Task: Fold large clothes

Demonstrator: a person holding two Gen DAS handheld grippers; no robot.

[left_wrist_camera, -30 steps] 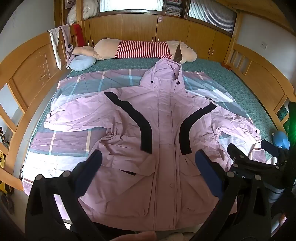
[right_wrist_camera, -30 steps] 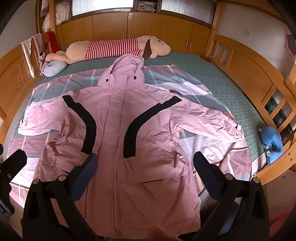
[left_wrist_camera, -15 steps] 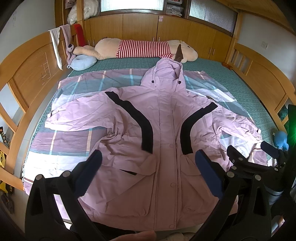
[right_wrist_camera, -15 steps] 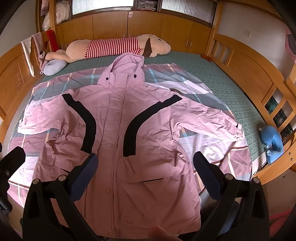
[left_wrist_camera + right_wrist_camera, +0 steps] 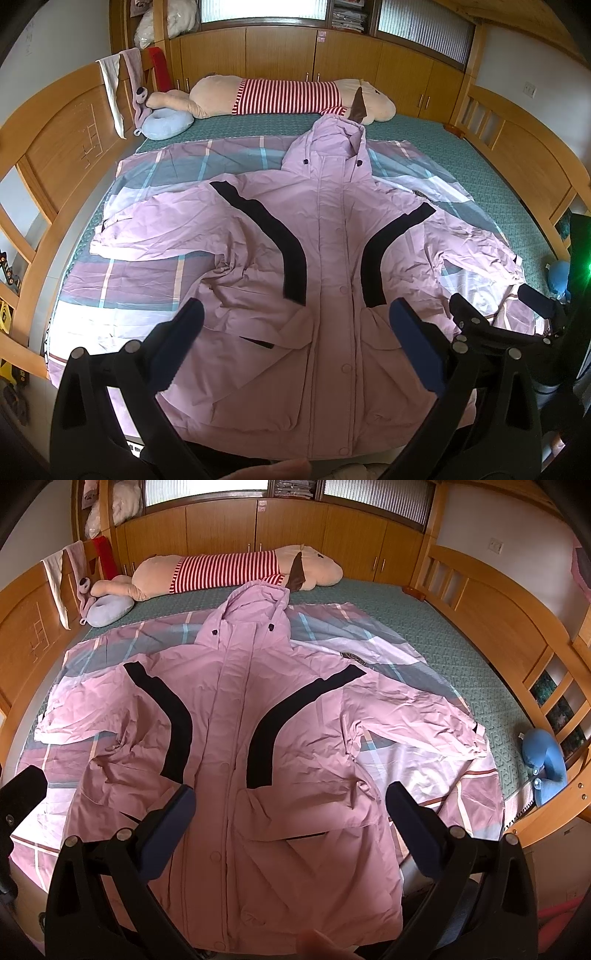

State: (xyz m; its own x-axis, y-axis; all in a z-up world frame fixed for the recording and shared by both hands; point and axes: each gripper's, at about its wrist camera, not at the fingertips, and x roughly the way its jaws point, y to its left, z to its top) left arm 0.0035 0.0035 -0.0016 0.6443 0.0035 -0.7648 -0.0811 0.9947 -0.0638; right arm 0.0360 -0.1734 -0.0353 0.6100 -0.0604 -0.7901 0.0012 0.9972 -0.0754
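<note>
So we've got the pink jacket (image 5: 325, 295) lying flat, front side up, straight ahead of both grippers, spread on a plaid sheet (image 5: 147, 280) over the bed. It's thin, crinkly shell fabric with loads of small wrinkles, two curved black stripes (image 5: 280, 236) down the chest, a row of snaps along the placket, and the hood (image 5: 332, 147) pointing away from us. Both sleeves are stretched out to the sides, and the hem sits right under the fingertips.

Our left gripper (image 5: 295, 332) is spread wide, blue-padded fingers (image 5: 181, 339) hovering above the lower front, holding nothing. Our right gripper (image 5: 291, 812) is the same: wide apart, empty, hanging over the pocket area.

Farther out there's a green quilted mattress (image 5: 424, 635), a long plush toy in a red-striped shirt (image 5: 229, 568) at the far end, and a curvy wooden bed frame (image 5: 517, 635) all around.
</note>
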